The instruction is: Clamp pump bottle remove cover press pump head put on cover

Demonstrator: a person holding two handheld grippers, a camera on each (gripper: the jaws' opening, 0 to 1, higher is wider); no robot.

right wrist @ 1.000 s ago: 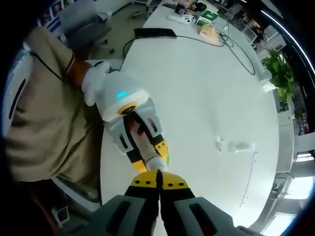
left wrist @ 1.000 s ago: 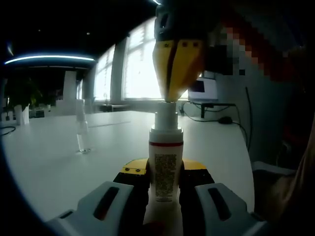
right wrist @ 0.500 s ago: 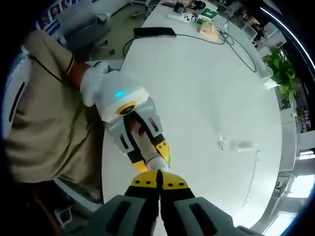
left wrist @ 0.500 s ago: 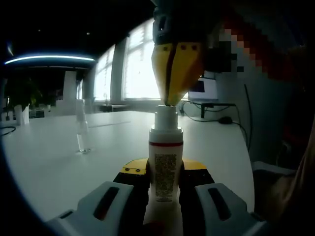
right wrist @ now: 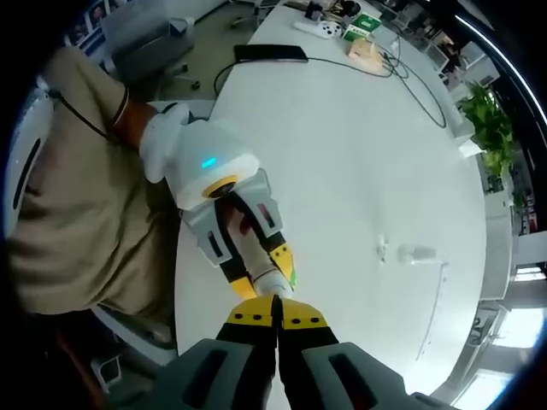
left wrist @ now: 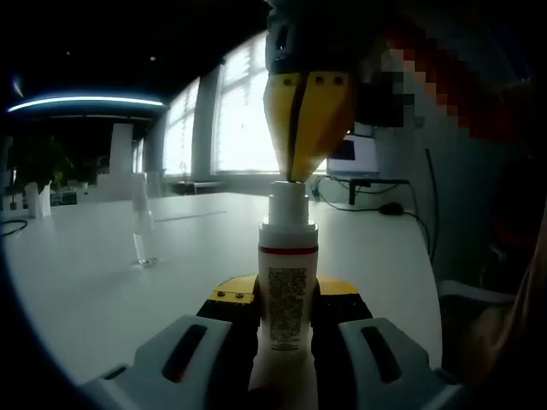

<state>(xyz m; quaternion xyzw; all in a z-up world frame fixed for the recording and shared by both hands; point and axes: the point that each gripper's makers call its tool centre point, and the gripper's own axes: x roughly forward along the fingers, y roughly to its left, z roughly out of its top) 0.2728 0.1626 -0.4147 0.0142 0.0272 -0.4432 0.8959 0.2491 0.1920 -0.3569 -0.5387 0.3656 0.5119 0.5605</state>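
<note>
Left tool (left wrist: 286, 329) is clamped on the pump bottle (left wrist: 288, 299), one jaw on each side of the white body, bottle upright above the white bench (left wrist: 102, 290). Red band sits just under the bottle's collar, label faces the camera

Right tool (left wrist: 306, 128) comes straight down from above in the left gripper view, yellow jaws pressed together, tips touching the top of the pump head (left wrist: 289, 201). In the right gripper view the same thing from above: right tool (right wrist: 275, 312) jaws together, tips right on the bottle top (right wrist: 272, 286), left tool (right wrist: 244, 231) wrapped round the bottle below it

Clear cover (left wrist: 143, 224) stands upright on the bench, off to the left of the bottle and well apart from both tools. In the right gripper view it shows as a small clear shape (right wrist: 412, 254) out on the white top

Person in a tan sleeve (right wrist: 73, 171) holds the left tool with a white-gloved hand (right wrist: 162, 137) at the bench edge

Far end of the bench: dark flat device (right wrist: 270, 54) with a cable, some small boxes (right wrist: 363, 30). Green plant (right wrist: 483, 115) beyond the bench edge. Bright windows (left wrist: 235, 120) behind
</note>
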